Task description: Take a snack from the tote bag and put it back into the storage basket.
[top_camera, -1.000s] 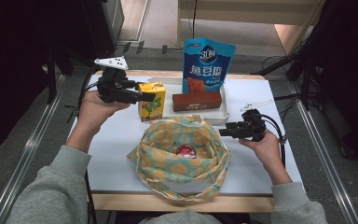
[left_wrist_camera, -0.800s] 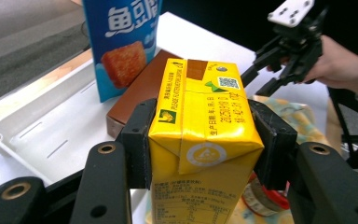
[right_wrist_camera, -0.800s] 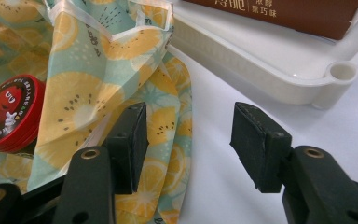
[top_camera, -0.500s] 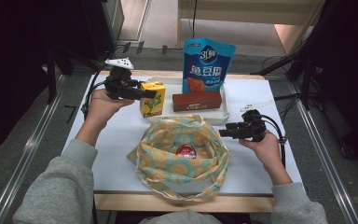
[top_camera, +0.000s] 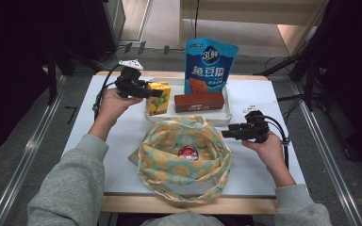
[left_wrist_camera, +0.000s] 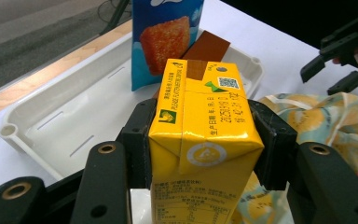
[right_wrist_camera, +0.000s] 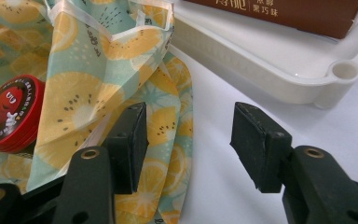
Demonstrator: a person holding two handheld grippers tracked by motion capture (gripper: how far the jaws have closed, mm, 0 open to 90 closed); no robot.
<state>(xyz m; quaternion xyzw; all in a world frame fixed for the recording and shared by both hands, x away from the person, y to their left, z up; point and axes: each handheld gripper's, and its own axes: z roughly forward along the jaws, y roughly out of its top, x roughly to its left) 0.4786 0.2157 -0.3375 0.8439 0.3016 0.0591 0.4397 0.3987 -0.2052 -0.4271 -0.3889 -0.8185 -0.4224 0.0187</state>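
Observation:
My left gripper (top_camera: pixel 158 92) is shut on an upright yellow drink carton (top_camera: pixel 156 104) at the left end of the white tray (top_camera: pixel 188 118). In the left gripper view both pads (left_wrist_camera: pixel 137 140) press the carton's (left_wrist_camera: pixel 205 135) sides; I cannot tell if it rests on the tray (left_wrist_camera: pixel 51 121). A fruit-print cloth bag (top_camera: pixel 169 162) lies open at the table's front, with a red round tin (top_camera: pixel 187 151) inside. My right gripper (top_camera: pixel 226 134) stands open just right of the bag, nothing between its fingers. In the right gripper view (right_wrist_camera: pixel 189 140) the bag's edge (right_wrist_camera: pixel 98 70) and the tin (right_wrist_camera: pixel 9 114) lie beside it.
A blue snack pouch (top_camera: pixel 209 63) stands at the back of the tray, with a brown box (top_camera: pixel 199 101) lying in front of it. The tray's corner (right_wrist_camera: pixel 345 70) is close ahead of the right gripper. White table surface lies left and right of the bag.
My left hand has moved away from the person and lower, with the carton in its grip, closer to the tray. The right hand has kept still.

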